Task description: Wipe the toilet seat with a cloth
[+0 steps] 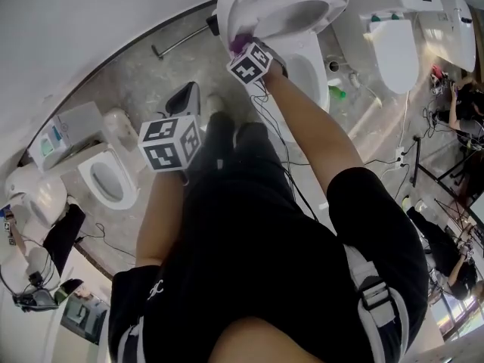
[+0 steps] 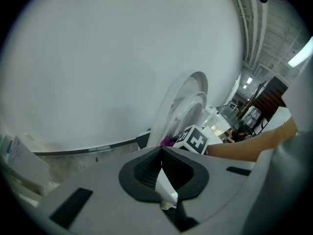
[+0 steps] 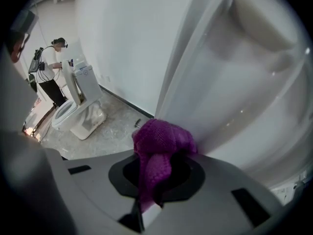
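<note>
Bunched purple knit cloth [image 3: 161, 140] gripped by right hand-held gripper [image 3: 155, 173], perhaps touching toilet seat [image 3: 230, 97], left hand-held gripper [image 2: 161, 164] closed

The head camera is looking steeply down past the person's legs [image 1: 227, 203] at the floor [image 1: 151, 74] and the raised toilet seat [image 1: 287, 10]. The left gripper camera is facing the white wall [image 2: 98, 58], catching that seat side-on from farther back. The right gripper camera is pressing close against the same seat.
</note>
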{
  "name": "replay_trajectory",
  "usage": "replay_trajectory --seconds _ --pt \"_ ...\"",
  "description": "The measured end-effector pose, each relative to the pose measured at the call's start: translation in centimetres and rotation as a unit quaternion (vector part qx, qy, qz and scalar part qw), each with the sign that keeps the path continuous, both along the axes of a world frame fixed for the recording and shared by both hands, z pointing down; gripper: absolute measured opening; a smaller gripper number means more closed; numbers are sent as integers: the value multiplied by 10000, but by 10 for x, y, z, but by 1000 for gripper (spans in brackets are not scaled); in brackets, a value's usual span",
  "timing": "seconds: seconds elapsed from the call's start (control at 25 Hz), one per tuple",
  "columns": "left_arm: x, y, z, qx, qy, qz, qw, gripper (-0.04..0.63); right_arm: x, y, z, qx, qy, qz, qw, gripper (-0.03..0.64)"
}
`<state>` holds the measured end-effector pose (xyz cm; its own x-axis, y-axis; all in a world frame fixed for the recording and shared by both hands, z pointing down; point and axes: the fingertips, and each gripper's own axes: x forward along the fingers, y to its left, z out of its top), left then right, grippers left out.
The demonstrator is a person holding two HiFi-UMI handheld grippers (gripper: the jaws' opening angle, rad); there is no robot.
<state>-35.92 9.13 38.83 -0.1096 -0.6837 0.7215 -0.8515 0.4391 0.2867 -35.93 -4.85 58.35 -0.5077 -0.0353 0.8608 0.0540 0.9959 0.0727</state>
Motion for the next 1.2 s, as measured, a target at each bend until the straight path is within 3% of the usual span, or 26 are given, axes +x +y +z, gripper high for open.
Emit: replay_trajectory --seconds 0.12,0.48,0.8,1.2 --pt "8 -2 10 -27 48 25 10000 9 3 3 15 -61 75 75 9999 52" --pt "27 -22 44 -28 250 -2 9997 9 15 7 26 -67 -366 499 9981 52" --pt "46 -24 64 -113 298 -183 9993 9 47 7 72 -405 71 567 9975 52" --pt "60 -15 95 -377 285 -328 9983 9 18 8 102 -772 -204 555 9953 52"
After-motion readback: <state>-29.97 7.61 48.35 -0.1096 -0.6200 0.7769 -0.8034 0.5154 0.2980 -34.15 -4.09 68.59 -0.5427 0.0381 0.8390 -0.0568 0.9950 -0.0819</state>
